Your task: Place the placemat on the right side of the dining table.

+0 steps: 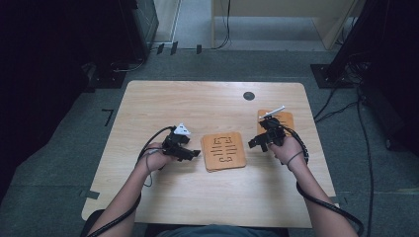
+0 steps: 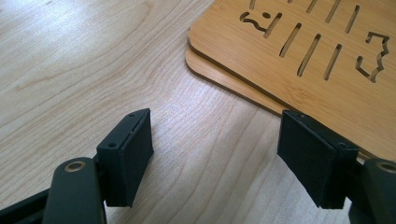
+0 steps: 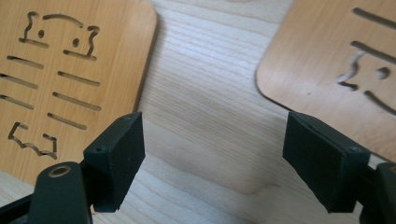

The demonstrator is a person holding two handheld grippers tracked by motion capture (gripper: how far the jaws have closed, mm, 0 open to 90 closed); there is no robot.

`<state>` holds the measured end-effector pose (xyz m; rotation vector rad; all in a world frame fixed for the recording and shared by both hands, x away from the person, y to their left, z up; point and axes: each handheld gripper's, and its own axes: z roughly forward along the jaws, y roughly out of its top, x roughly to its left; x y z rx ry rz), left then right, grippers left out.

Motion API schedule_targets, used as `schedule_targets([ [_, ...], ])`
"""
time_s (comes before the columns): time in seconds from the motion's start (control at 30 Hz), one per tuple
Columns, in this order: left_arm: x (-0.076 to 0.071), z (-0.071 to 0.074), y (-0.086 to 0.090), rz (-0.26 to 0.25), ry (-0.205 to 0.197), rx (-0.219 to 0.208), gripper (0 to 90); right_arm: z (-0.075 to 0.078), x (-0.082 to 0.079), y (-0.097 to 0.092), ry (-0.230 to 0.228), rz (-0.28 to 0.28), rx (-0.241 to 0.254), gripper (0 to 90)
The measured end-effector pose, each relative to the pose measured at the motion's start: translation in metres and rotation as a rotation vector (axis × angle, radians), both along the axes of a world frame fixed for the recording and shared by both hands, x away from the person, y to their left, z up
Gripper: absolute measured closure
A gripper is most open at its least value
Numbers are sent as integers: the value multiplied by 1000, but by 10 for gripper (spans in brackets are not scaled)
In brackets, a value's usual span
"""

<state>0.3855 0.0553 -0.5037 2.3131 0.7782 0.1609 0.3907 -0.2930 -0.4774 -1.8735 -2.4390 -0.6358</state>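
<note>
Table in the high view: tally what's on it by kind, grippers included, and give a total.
Wooden cut-out boards: 3, a stack of two at centre (second edge shows in the left gripper view), one by the right gripper.
Grippers: 2, left gripper, right gripper, both open.
Total: 5

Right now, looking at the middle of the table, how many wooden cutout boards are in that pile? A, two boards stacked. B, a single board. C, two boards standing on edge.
A: the left gripper view shows the top board lying flat on a second board, whose edge sticks out beneath it on the table.
</note>
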Motion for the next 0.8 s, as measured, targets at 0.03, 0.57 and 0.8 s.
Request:
schedule_targets([
  [0.03,0,0,0,-1,-1,1,255,0,-1,2,3,3,-1,209],
  [0.57,-1,-1,-2,-10,-10,7,248,-8,-10,30,-41,78,-10,207],
  [0.8,-1,-1,-1,-11,-9,0,242,-10,-11,32,-45,95,5,174],
])
